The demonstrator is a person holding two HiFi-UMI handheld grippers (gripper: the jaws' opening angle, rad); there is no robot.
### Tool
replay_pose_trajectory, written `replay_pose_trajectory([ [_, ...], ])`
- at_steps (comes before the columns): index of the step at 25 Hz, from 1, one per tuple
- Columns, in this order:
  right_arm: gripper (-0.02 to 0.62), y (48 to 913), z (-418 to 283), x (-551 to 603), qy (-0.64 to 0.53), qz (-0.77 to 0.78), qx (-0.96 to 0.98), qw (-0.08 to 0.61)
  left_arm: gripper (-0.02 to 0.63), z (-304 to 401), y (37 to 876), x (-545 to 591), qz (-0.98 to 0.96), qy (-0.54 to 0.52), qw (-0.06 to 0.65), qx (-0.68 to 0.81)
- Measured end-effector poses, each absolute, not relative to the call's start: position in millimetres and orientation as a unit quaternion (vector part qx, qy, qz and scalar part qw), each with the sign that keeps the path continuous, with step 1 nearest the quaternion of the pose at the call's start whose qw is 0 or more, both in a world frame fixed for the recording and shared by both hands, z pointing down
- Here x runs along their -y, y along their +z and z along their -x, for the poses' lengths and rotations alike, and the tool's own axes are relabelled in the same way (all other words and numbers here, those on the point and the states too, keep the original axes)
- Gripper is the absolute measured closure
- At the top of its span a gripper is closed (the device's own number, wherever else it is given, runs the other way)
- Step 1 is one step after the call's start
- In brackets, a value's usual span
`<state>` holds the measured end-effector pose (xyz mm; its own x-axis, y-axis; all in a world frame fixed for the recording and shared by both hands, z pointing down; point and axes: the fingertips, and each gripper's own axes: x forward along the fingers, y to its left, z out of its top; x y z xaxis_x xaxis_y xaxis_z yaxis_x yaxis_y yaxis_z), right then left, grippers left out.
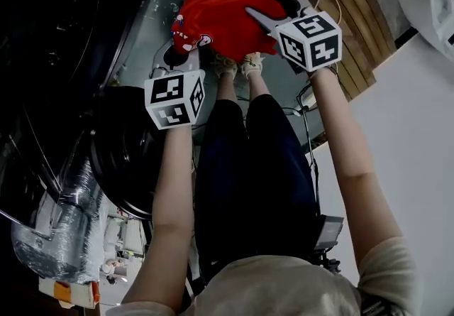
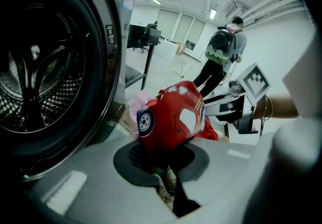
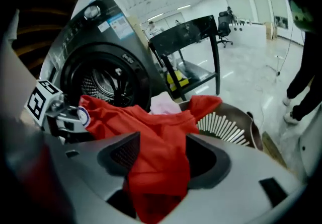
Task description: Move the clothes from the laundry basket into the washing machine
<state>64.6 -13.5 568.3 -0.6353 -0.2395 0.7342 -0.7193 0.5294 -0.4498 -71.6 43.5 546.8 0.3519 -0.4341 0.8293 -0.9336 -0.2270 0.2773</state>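
A red garment with a car print point(image 1: 223, 16) hangs between both grippers above the laundry basket point(image 3: 226, 125). My left gripper point(image 1: 186, 43) is shut on the printed end of the red garment point(image 2: 173, 120), close to the washing machine's open drum point(image 2: 35, 77). My right gripper point(image 1: 273, 8) stands open, and the other end of the red garment point(image 3: 151, 152) lies draped between its wide jaws. A pink garment point(image 3: 162, 103) lies in the basket behind the red one. The washing machine's round door point(image 1: 120, 151) hangs open at the left of the head view.
A person with a backpack point(image 2: 224, 49) stands farther off in the room. A black desk point(image 3: 186, 42) stands beside the washing machine point(image 3: 108, 84). My own legs point(image 1: 248, 158) stand just in front of the basket. A wooden slatted surface point(image 1: 355, 16) lies to the right.
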Motion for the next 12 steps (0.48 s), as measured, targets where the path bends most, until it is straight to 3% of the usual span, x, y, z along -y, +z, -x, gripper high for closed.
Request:
replay_pose_trajectory([
  [3, 0.327, 611, -69, 17, 0.403, -0.278, 0.803, 0.339, 0.571, 87, 555, -40, -0.703, 0.311, 0.409, 0.492],
  [10, 0.328, 652, -40, -4, 0.460, -0.203, 0.797, 0.336, 0.571, 102, 568, -44, -0.690, 0.320, 0.417, 0.498],
  [12, 0.350, 656, -33, -13, 0.450, -0.187, 0.801, 0.348, 0.571, 102, 569, -47, -0.687, 0.319, 0.421, 0.499],
])
